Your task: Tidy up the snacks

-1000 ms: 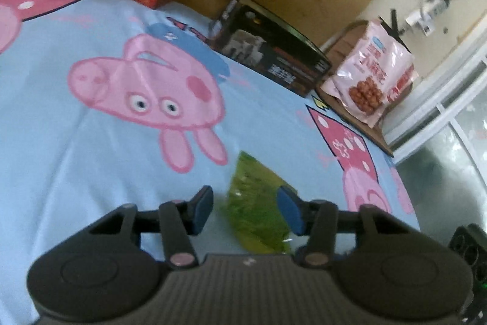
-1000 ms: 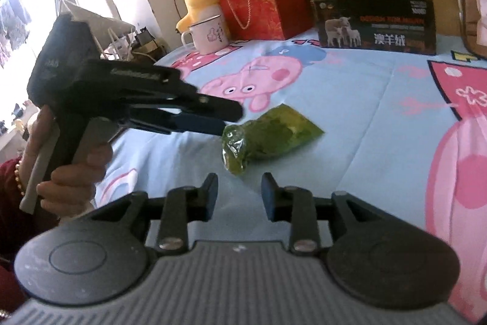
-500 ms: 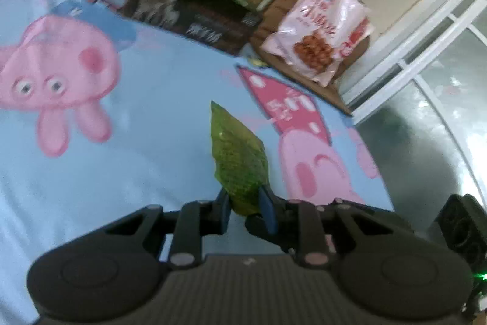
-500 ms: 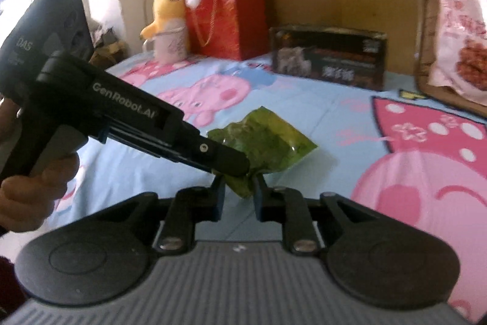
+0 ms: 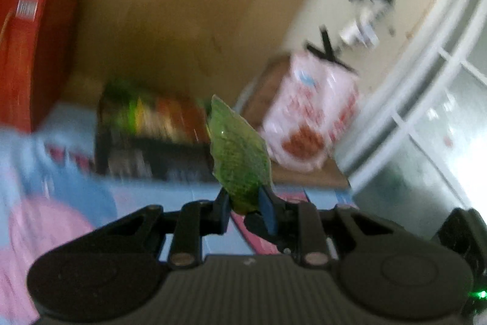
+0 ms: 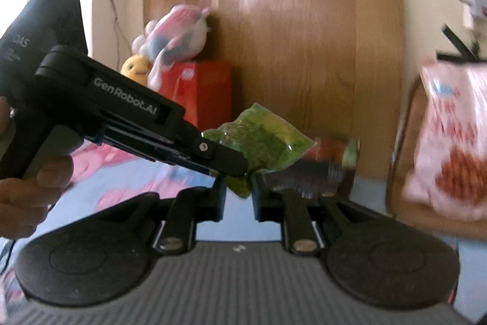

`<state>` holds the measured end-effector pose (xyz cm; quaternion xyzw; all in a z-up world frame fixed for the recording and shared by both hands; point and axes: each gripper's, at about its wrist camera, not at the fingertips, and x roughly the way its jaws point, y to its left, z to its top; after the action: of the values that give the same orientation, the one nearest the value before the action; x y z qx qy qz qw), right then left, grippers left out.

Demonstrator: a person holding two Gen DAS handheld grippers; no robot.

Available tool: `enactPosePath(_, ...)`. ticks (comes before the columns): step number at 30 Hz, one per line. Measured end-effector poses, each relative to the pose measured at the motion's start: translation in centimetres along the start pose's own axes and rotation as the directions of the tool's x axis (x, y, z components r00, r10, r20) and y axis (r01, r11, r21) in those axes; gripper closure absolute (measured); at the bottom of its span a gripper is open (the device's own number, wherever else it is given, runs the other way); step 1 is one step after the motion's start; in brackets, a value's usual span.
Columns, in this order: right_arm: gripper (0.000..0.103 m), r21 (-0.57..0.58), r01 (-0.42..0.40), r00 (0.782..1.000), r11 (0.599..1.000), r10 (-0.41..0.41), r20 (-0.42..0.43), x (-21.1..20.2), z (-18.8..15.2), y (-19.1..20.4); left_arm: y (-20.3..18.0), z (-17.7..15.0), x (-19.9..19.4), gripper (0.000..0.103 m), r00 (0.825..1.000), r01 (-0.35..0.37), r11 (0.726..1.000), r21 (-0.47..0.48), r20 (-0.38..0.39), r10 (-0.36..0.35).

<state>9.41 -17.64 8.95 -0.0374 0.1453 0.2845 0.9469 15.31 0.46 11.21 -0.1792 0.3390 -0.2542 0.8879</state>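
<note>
A green snack packet [image 5: 240, 154] hangs in the air above the blue cartoon bed sheet [image 5: 61, 203], held by both grippers. In the left wrist view my left gripper [image 5: 245, 203] is shut on the packet's lower end, and the packet stands up between the blue pads. In the right wrist view the left gripper [image 6: 234, 165] reaches in from the left and clamps the green packet [image 6: 261, 139] from the side. Just below it, my right gripper [image 6: 239, 191] is shut on the packet's bottom corner. A person's hand [image 6: 30, 188] holds the left gripper's handle.
A black box [image 5: 152, 142] with colourful snacks stands against the wooden headboard [image 6: 304, 51]. A pink-and-white snack bag [image 6: 450, 142] leans at the right. A red gift bag [image 6: 197, 87] with plush toys [image 6: 173, 41] sits at the back left. Both views are blurred.
Both grippers have shut on the green packet and lifted it off the sheet. The views have swung up toward the black box and the headboard.
</note>
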Motion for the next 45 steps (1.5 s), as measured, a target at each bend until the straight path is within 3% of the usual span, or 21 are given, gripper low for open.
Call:
enactPosePath(5,0.083,0.002,-0.021,0.999,1.000,0.021,-0.039,7.2,3.4,-2.1,3.9,5.5,2.9,0.080,0.997,-0.072,0.996,-0.047,0.027,0.073)
enactPosePath(8,0.083,0.003,-0.028,0.995,1.000,0.028,-0.097,11.3,2.8,-2.5,6.8,6.0,5.3,0.080,0.991,-0.130,0.987,-0.092,0.008,0.132)
enactPosePath(11,0.082,-0.018,-0.022,0.989,1.000,0.019,-0.146,14.2,1.5,-2.2,8.5,5.8,7.6,0.078,0.980,-0.201,0.977,-0.075,-0.012,0.200)
enactPosePath(13,0.078,-0.041,-0.006,0.992,0.999,0.001,-0.128,14.7,1.0,-1.9,9.2,5.4,8.1,0.070,0.975,-0.222,0.972,-0.073,0.009,0.223)
enactPosePath(15,0.074,-0.049,0.004,0.993,0.999,-0.010,-0.121,14.6,1.0,-1.6,9.4,5.6,8.4,0.069,0.973,-0.229,0.970,-0.076,0.006,0.230)
enactPosePath(20,0.068,-0.034,0.013,0.997,0.999,-0.015,-0.071,11.4,0.8,-1.2,7.8,5.6,6.7,0.064,0.951,-0.306,0.952,-0.024,0.048,0.307)
enactPosePath(24,0.067,0.110,0.015,1.000,0.994,-0.014,-0.012,6.6,-0.5,-2.1,5.3,4.3,3.3,0.063,0.937,-0.333,0.943,0.010,0.112,0.330)
enactPosePath(30,0.047,0.314,0.114,0.992,0.942,-0.122,0.006,-1.1,-5.7,-1.9,-0.1,-2.2,-0.6,0.047,0.901,-0.417,0.902,0.113,0.179,0.395)
enactPosePath(34,0.038,0.496,0.139,0.987,0.857,-0.159,-0.003,-6.0,-8.7,-1.5,-2.7,-7.3,-2.9,0.040,0.889,-0.444,0.882,0.159,0.203,0.411)
enactPosePath(35,0.031,0.527,0.141,0.987,0.838,-0.160,-0.009,-7.0,-9.3,-1.4,-3.4,-8.3,-3.2,0.038,0.890,-0.442,0.881,0.168,0.203,0.408)
enactPosePath(37,0.025,0.556,0.142,0.987,0.819,-0.158,-0.018,-8.7,-10.1,-0.8,-4.4,-10.4,-4.1,0.021,0.891,-0.441,0.880,0.178,0.202,0.406)
enactPosePath(41,0.010,0.562,0.172,0.982,0.809,-0.187,-0.030,-11.5,-11.1,1.3,-6.5,-13.7,-5.9,0.007,0.872,-0.476,0.856,0.201,0.235,0.430)
enactPosePath(42,0.006,0.565,0.180,0.980,0.805,-0.199,-0.028,-12.1,-11.3,1.8,-7.0,-14.3,-6.4,0.000,0.869,-0.482,0.851,0.209,0.243,0.432)
enactPosePath(45,0.005,0.571,0.189,0.977,0.799,-0.210,-0.030,-13.4,-11.6,3.3,-8.4,-15.7,-7.5,0.000,0.861,-0.498,0.838,0.223,0.246,0.446)
